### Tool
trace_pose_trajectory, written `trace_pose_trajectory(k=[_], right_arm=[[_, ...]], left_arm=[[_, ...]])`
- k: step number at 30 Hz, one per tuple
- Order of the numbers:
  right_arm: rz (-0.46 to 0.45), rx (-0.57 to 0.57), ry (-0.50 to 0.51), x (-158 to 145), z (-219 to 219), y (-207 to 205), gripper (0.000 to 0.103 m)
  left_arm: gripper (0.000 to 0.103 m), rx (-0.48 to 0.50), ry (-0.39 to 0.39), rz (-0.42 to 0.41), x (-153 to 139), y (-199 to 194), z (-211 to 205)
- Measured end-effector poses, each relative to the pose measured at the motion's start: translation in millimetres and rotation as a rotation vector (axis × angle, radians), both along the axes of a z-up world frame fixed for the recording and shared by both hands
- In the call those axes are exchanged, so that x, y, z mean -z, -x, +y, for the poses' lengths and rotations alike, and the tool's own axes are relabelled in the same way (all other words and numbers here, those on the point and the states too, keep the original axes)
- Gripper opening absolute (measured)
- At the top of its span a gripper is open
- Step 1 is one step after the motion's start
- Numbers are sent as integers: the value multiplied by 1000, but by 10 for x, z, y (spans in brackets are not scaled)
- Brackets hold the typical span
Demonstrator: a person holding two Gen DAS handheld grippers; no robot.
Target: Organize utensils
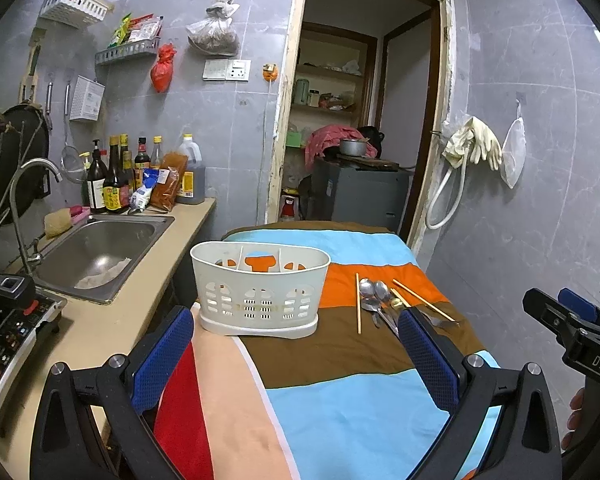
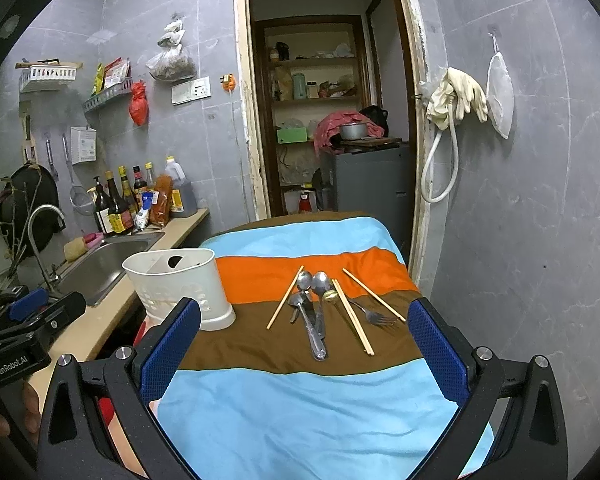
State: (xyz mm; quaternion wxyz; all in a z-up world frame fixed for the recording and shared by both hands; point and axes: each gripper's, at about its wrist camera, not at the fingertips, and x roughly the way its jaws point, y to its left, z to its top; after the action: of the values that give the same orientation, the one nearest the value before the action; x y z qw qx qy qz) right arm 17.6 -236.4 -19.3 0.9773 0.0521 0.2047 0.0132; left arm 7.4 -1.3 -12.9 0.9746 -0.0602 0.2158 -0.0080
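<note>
The right gripper is spread wide with nothing between its blue pads, held back over the light-blue stripe of the tablecloth and aimed at the utensils. The left gripper is likewise spread and empty, facing the white caddy from a little way off (its right pad hides the near ends of some utensils in its own view).

Ahead of the right gripper, on the brown and orange bands, the utensils lie loose in a rough fan: three wooden chopsticks, one to the left and two to the right, with a cluster of metal spoons between them, handles overlapping and pointing toward the camera. A fork rests on the right, passing under a chopstick, and something small and gold sits by the spoon bowls, too small to identify. The caddy stands upright at the cloth's left edge, near the pile but apart from it; its divided compartments look empty.

This looks like the very start: nothing sorted, no grasp begun. The next move probably falls to the right gripper, and the left-hand chopstick, lying clear of the rest, seems the easiest pick. It calls for lowering close to the cloth and closing across a thin stick without snagging fabric, then carrying it left into one compartment.
</note>
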Motion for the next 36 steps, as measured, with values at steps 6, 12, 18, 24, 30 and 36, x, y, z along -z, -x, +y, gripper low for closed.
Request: trace_pose_trajectory(k=[6,12,18,24,30,36], right_arm=[[11,13,-2,-14,-12,3,102],[20,31,-3,-32,-19,34,102],[7,37,9,-79,-41,60,102],[-49,49,43,-248,-106,86,102],[-76,63,71,-400,-231,4,102],[-96,55,80,-477,-379,-145,102]], left_arm=[[103,18,0,12,1,-15,-17],[103,41,-2,21,14,-36,-48],[103,76,-12,24,-8,-111,-85],[103,121,-27,-7,-56,-207,-212],[103,133,-29,-68,-159,-356,-358],[103,117,-23,-104,-225,-555,-460]])
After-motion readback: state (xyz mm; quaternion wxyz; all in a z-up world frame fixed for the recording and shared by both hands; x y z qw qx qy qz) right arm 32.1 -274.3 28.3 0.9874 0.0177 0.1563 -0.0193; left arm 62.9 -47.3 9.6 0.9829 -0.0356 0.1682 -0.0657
